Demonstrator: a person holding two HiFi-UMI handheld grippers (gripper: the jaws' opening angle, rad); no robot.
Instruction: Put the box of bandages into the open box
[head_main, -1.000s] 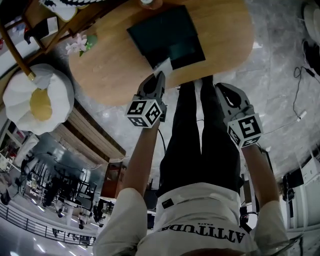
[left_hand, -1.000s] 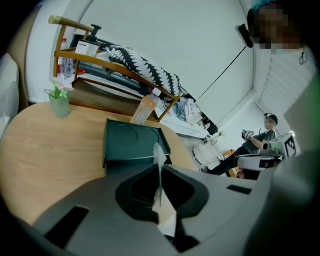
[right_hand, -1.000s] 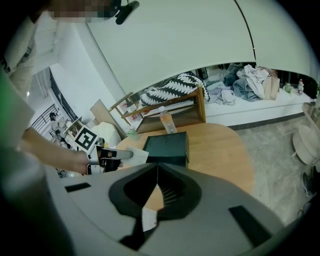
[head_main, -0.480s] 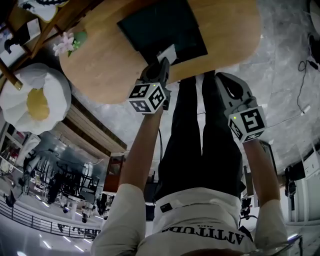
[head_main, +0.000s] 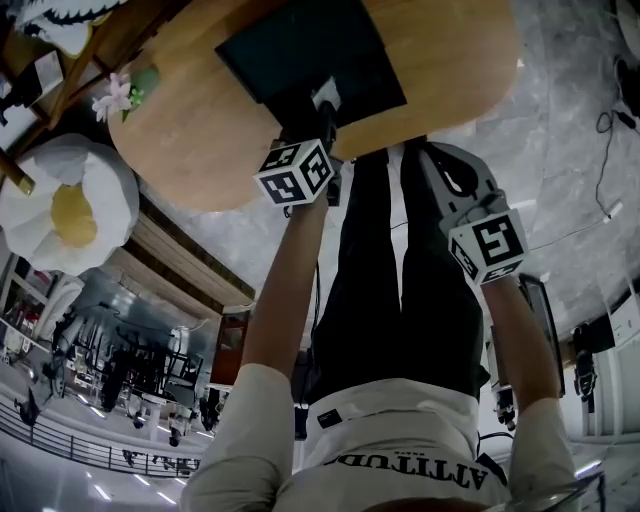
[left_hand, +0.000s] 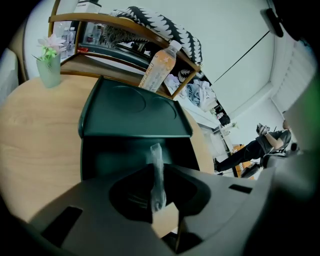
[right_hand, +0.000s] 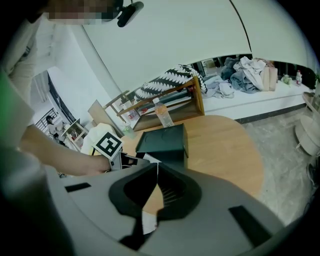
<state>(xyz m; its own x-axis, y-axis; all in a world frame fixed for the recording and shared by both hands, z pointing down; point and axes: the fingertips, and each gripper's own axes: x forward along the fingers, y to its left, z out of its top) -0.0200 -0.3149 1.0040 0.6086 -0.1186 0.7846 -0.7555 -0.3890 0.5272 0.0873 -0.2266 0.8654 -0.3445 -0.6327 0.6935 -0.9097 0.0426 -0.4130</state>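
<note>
The left tool (left_hand: 159, 172), its jaws just easing apart, pinches the thin box of bandages (left_hand: 156, 155) over the dark green open box (left_hand: 130, 110) ahead. The right tool (right_hand: 154, 186) is clenched empty, tabletop (right_hand: 220, 145) ahead.

Round wooden table (head_main: 190, 150) on grey marble floor (head_main: 565, 140); wooden shelf (right_hand: 198, 97) against white wall (right_hand: 165, 40).

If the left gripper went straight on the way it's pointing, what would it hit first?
Probably the inside of the open dark green box; the thin white box in the left gripper would touch first. Depth is unclear.
</note>
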